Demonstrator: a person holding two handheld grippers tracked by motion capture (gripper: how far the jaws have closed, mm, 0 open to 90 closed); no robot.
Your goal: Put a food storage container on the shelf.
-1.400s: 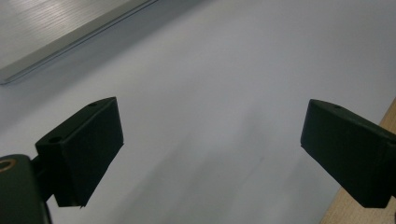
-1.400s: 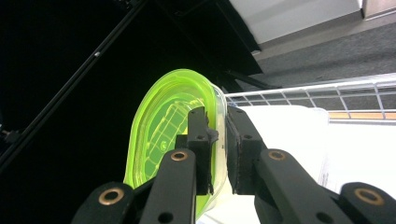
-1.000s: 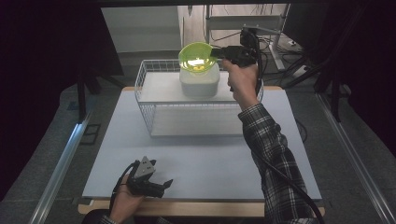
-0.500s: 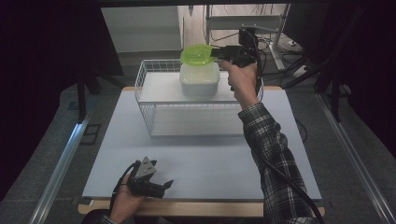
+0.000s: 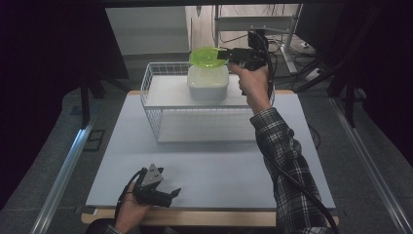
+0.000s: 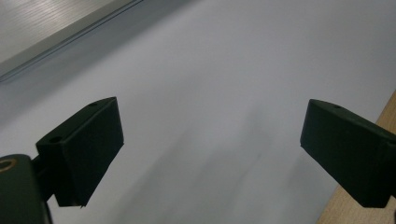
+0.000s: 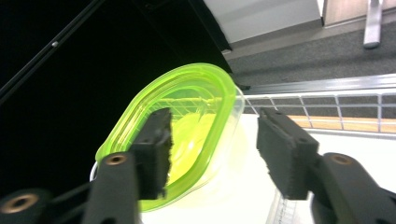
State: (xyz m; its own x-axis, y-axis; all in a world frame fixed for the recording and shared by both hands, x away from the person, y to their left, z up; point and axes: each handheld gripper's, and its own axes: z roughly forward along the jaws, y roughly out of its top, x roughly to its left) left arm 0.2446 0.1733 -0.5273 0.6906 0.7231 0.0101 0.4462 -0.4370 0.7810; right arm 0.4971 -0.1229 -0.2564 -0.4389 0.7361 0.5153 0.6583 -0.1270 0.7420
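**Two tongs, one lid set down on its tub**

Two tongs are in use; all places below are given relative to the wire basket point(image 5: 168, 114) standing at the far half of the bench point(image 5: 234, 165).

Nearest the person, well in front of the basket at the bench's near edge, the left tongs point(image 5: 168, 195) rest idle. The left gripper view shows the jaws spread wide over bare bench surface, with nothing between them.

Inside the basket, toward its back right, sits a white tub point(image 5: 208, 84). The green lid point(image 5: 207, 57) lies on top of the tub, apparently seated a little askew, its right edge toward the right tongs point(image 5: 225, 54).

Just beyond the basket's back right corner, the right tongs are held level at lid height. Their jaws have just been opening and stand about half apart. In the right gripper view the lid point(image 7: 177, 126) passes behind the left pad and reaches into the gap, while the right pad stands clear of it; no grip is evident.

Judgement: the step in hand is release of the lid onto the tub. To do it well, finish opening until both pads are free, then draw the tongs straight back along their own line, away from the basket, without lifting or dragging the rim. Whether the lid is pressed home cannot be told.
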